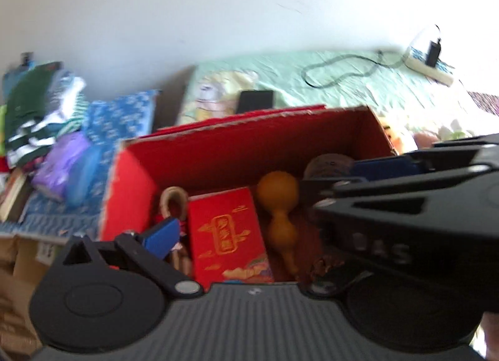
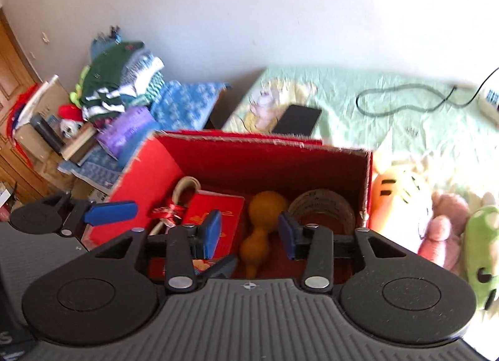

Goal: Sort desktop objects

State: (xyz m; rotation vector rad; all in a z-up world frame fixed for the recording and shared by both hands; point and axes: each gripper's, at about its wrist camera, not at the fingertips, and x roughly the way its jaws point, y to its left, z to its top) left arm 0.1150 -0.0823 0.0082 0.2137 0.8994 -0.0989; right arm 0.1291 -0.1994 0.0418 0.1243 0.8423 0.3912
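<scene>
1. Your right gripper [image 2: 249, 231] hangs nearest, fingers half open, empty; your left gripper [image 2: 109, 209] gapes wide, empty.
2. Below, the gourd [image 2: 265, 220] lies mid red box [image 2: 143, 170]: probably light, hard, slippery; grip its waist.
3. Plush toys [image 2: 443, 223] sit right, on the bed [image 2: 389, 95].

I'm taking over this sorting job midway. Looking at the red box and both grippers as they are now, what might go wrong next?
1. The left gripper and right gripper hang close together over the red box; they may collide.
2. The box looks full: red packet, gourd and tape roll crowd it, so another item may jam.
3. The plush toys press against the box's right wall and could snag a gripper.
</scene>
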